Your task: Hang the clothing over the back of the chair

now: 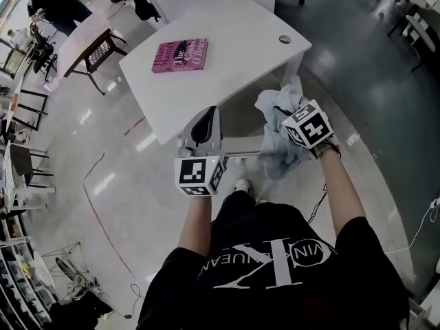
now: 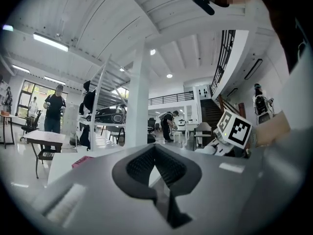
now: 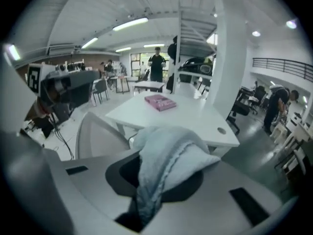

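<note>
The pale blue clothing (image 1: 276, 135) hangs bunched from the right gripper (image 3: 159, 180), near the grey chair (image 3: 98, 136) back.

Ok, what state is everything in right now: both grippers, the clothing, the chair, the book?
Left gripper: fingers together, nothing between them.
Right gripper: fingers shut on the clothing.
Clothing: bunched up, hanging from the right gripper, not on the chair.
Chair: back bare, nothing hung over it yet.
Book: closed, lying flat on the white table.
</note>
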{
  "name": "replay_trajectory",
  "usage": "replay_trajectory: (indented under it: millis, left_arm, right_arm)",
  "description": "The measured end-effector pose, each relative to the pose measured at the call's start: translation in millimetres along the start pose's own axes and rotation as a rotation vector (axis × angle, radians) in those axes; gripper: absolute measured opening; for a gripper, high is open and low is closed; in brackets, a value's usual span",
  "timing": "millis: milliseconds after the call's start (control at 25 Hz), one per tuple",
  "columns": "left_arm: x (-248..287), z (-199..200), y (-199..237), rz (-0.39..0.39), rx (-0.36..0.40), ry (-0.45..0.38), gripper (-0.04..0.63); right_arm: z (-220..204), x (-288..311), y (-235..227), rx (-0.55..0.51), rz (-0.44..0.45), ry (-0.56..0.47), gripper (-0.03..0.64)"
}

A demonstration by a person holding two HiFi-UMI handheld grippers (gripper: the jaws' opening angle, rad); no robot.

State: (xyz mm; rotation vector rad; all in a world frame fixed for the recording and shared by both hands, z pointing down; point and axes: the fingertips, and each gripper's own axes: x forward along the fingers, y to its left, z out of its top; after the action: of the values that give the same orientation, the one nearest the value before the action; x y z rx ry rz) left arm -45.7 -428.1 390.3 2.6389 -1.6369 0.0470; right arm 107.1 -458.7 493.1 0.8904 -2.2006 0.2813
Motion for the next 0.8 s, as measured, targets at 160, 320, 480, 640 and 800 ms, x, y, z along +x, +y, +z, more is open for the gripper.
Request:
replay_trajectory:
  millis: [160, 320, 480, 640, 800]
  left_arm:
    - [2, -6, 1, -0.005, -0.008, 0.01, 0.011]
    - [4, -6, -1, -0.01, -0.01, 0.01, 0.011]
    - [6, -6, 0, -0.015, -0.013, 0.011, 0.011]
    - [6, -10, 1, -0.015, -0.027, 0.011, 0.011]
    - [5, -12, 1, -0.022, -0.032, 0.013, 0.011]
  right_arm:
    - [-19, 16, 17, -0.127, 0.051, 0.132, 0.081]
    - [-23, 16, 22, -0.157, 0.083, 0.181, 0.109]
    - [-28, 16, 23, -0.2, 0.082, 0.247, 0.147]
    - [-34, 15, 21, -0.221, 0.07, 0.277, 0.152]
    - [-37, 12, 21, -0.217, 0.061, 0.285, 0.153]
